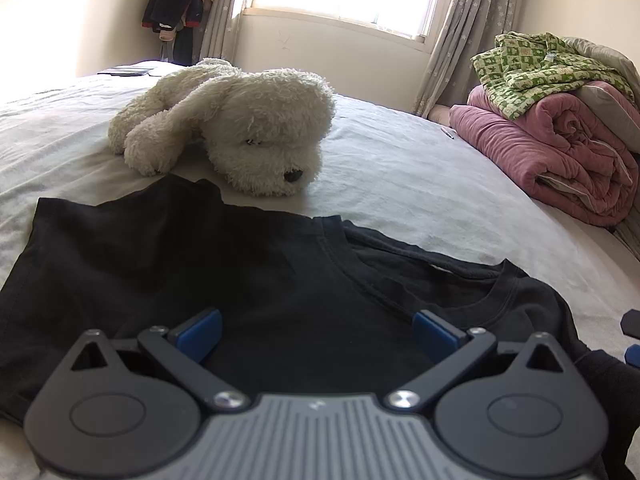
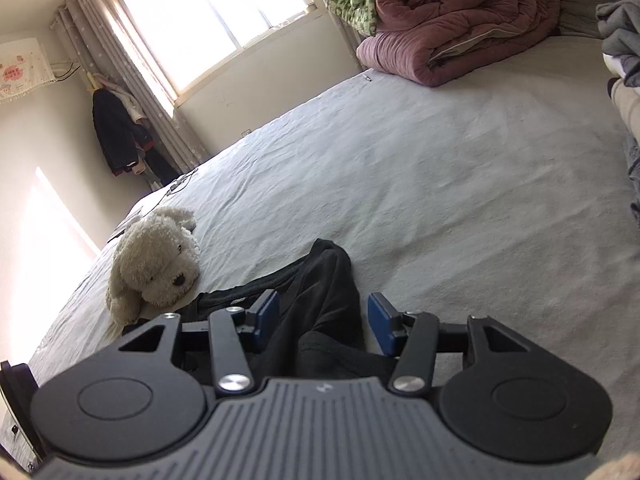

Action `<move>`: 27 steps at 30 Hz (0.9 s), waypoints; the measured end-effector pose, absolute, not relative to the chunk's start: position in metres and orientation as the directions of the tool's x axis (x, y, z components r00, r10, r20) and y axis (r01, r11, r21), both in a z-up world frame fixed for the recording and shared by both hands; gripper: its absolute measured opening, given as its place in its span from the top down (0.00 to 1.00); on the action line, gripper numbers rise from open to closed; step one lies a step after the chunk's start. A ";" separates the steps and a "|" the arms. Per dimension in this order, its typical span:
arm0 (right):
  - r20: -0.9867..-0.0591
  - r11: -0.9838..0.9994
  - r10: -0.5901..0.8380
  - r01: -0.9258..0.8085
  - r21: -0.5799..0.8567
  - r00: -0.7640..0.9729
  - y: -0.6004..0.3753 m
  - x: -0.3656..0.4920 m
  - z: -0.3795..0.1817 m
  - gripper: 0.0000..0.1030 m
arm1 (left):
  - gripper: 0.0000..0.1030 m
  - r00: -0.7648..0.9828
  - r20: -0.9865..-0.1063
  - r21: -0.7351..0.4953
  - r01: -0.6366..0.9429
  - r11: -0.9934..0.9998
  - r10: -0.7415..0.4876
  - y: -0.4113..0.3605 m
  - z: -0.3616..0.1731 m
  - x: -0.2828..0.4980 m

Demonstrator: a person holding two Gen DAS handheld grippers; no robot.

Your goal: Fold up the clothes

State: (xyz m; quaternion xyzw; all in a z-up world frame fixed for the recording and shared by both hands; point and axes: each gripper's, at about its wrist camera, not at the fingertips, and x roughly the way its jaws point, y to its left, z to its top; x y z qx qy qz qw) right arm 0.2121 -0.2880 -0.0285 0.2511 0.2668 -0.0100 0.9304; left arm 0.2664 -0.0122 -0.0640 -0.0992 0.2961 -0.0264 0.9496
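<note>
Mid-fold: black shirt (image 1: 200, 264) on the bed (image 1: 400, 184), one side bunched.
Both grippers, left (image 1: 316, 336) and right (image 2: 322, 316), have jaws spread, pinching nothing; next, regrasp the bunched sleeve (image 2: 324, 280).

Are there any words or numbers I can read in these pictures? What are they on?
None can be read.
Wall hanging: pink marks, too blurred to read.
Green checked cloth: a small tag, too small to read.
Black T-shirt: no print showing.

black T-shirt (image 1: 200, 280) partly hidden behind the left gripper (image 1: 316, 336), grey clothes (image 2: 620, 36) cut off at right edge
</note>
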 end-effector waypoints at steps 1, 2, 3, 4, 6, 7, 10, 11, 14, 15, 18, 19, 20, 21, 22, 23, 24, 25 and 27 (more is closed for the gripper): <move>-0.522 0.878 0.079 0.189 0.440 0.849 -0.292 0.213 -0.031 0.48 | 0.01 0.823 -0.557 -0.201 -0.009 0.980 -0.107 -0.013 -0.064 0.266; -0.543 0.881 0.044 0.223 0.417 0.839 -0.296 0.213 -0.033 0.48 | 0.01 0.823 -0.558 -0.199 -0.009 0.980 -0.106 -0.013 -0.064 0.266; -0.569 0.887 0.020 0.248 0.390 0.822 -0.299 0.215 -0.036 0.48 | 0.01 0.823 -0.558 -0.198 -0.009 0.980 -0.105 -0.013 -0.064 0.266; -0.592 0.894 0.029 0.244 0.376 0.805 -0.297 0.218 -0.038 0.48 | 0.01 0.823 -0.558 -0.197 -0.009 0.980 -0.105 -0.013 -0.064 0.266; -0.633 0.909 0.063 0.218 0.356 0.771 -0.293 0.222 -0.043 0.48 | 0.01 0.823 -0.558 -0.196 -0.009 0.981 -0.104 -0.013 -0.064 0.266; -0.640 0.912 0.087 0.198 0.360 0.763 -0.289 0.224 -0.045 0.48 | 0.01 0.823 -0.558 -0.196 -0.009 0.981 -0.104 -0.013 -0.064 0.266; -0.646 0.930 0.142 0.122 0.347 0.750 -0.271 0.225 -0.048 0.39 | 0.01 0.823 -0.558 -0.196 -0.008 0.981 -0.104 -0.013 -0.064 0.267; -0.651 0.945 0.130 0.105 0.309 0.748 -0.260 0.225 -0.049 0.39 | 0.01 0.823 -0.558 -0.195 -0.008 0.981 -0.104 -0.013 -0.064 0.266; -0.658 0.977 0.097 0.053 0.205 0.747 -0.234 0.226 -0.051 0.37 | 0.01 0.823 -0.558 -0.195 -0.008 0.981 -0.104 -0.013 -0.064 0.266; -0.658 0.984 0.090 0.035 0.175 0.747 -0.227 0.226 -0.052 0.37 | 0.01 0.823 -0.558 -0.195 -0.008 0.981 -0.105 -0.013 -0.064 0.267; -0.658 0.996 0.069 -0.018 0.084 0.749 -0.206 0.226 -0.054 0.37 | 0.01 0.823 -0.558 -0.197 -0.008 0.980 -0.106 -0.013 -0.064 0.267; -0.661 0.997 0.071 -0.024 0.080 0.747 -0.205 0.226 -0.054 0.37 | 0.01 0.823 -0.558 -0.198 -0.008 0.980 -0.106 -0.013 -0.064 0.267; -0.664 0.996 0.078 -0.026 0.088 0.744 -0.208 0.226 -0.053 0.41 | 0.01 0.823 -0.558 -0.199 -0.008 0.980 -0.107 -0.013 -0.064 0.267; -0.665 0.994 0.088 -0.023 0.105 0.742 -0.211 0.226 -0.051 0.47 | 0.01 0.823 -0.557 -0.200 -0.007 0.980 -0.108 -0.012 -0.064 0.267; -0.666 0.992 0.098 -0.020 0.124 0.740 -0.215 0.226 -0.049 0.49 | 0.01 0.823 -0.557 -0.202 -0.007 0.979 -0.109 -0.012 -0.064 0.267; -0.666 0.991 0.100 -0.011 0.137 0.739 -0.218 0.225 -0.047 0.51 | 0.01 0.823 -0.557 -0.203 -0.007 0.979 -0.110 -0.012 -0.064 0.267; -0.665 0.989 0.101 -0.002 0.149 0.740 -0.221 0.224 -0.045 0.53 | 0.01 0.823 -0.557 -0.205 -0.007 0.979 -0.111 -0.012 -0.064 0.267; -0.665 0.987 0.102 0.008 0.161 0.740 -0.225 0.224 -0.043 0.56 | 0.01 0.823 -0.557 -0.208 -0.007 0.978 -0.112 -0.012 -0.064 0.267; -0.663 0.978 0.126 0.019 0.207 0.738 -0.232 0.223 -0.041 0.82 | 0.01 0.823 -0.556 -0.214 -0.007 0.977 -0.116 -0.011 -0.064 0.267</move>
